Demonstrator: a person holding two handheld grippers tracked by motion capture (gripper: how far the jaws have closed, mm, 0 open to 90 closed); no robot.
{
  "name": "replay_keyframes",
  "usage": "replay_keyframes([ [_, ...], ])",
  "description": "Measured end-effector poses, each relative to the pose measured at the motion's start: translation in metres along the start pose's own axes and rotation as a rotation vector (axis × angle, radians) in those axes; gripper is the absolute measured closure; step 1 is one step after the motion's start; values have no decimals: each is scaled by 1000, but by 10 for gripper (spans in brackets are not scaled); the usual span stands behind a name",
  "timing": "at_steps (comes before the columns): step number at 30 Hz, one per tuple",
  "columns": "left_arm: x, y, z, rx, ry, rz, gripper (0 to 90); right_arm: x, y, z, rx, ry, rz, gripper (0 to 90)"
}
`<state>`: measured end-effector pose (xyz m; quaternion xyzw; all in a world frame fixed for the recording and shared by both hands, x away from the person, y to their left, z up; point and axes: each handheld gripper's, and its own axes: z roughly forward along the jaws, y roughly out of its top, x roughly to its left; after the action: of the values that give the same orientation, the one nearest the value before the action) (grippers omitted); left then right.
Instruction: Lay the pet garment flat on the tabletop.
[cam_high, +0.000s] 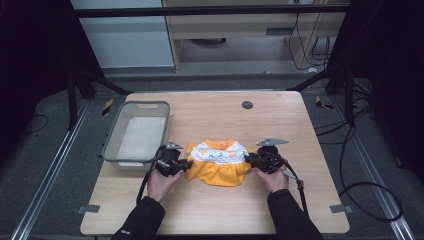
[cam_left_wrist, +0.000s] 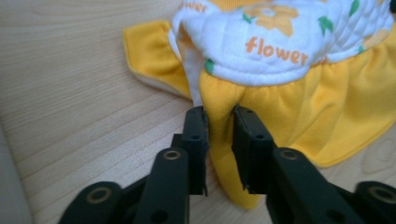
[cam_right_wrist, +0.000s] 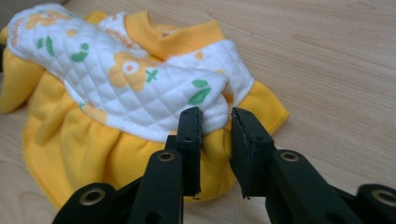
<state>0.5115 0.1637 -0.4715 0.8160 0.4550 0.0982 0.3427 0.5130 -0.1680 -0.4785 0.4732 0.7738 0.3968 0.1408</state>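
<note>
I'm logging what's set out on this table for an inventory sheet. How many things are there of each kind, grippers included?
Small yellow and white dress: 1
Grey basket: 1
Grippers: 2, the left gripper and the right gripper, each with a fold of the dress between its jaws
Total: 4

The garment (cam_high: 218, 162) has a yellow-orange skirt and collar and a white quilted bodice printed with orange flowers, green leaves and orange "flower" lettering, on a light woodgrain desk (cam_high: 280, 115) beside a grey basket (cam_high: 116, 130).
</note>
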Motion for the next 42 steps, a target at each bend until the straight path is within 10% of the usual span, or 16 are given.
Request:
replay_keyframes([
  [8,-4,-6,-23,-86,36,97,401,0,0,-20,-81,-11,-52,598],
  [16,2,-37,-39,-68,25,130,364,-10,-19,-40,-93,25,-89,544],
  [29,-1,-37,-14,-59,-45,82,559,-3,-28,-8,-43,41,-155,523],
  [35,-5,-35,-6,-37,-67,68,847,3,-23,-11,-45,67,-174,800],
  [42,-10,-29,-26,-71,-94,98,881,8,-20,-30,-47,130,-154,834],
])
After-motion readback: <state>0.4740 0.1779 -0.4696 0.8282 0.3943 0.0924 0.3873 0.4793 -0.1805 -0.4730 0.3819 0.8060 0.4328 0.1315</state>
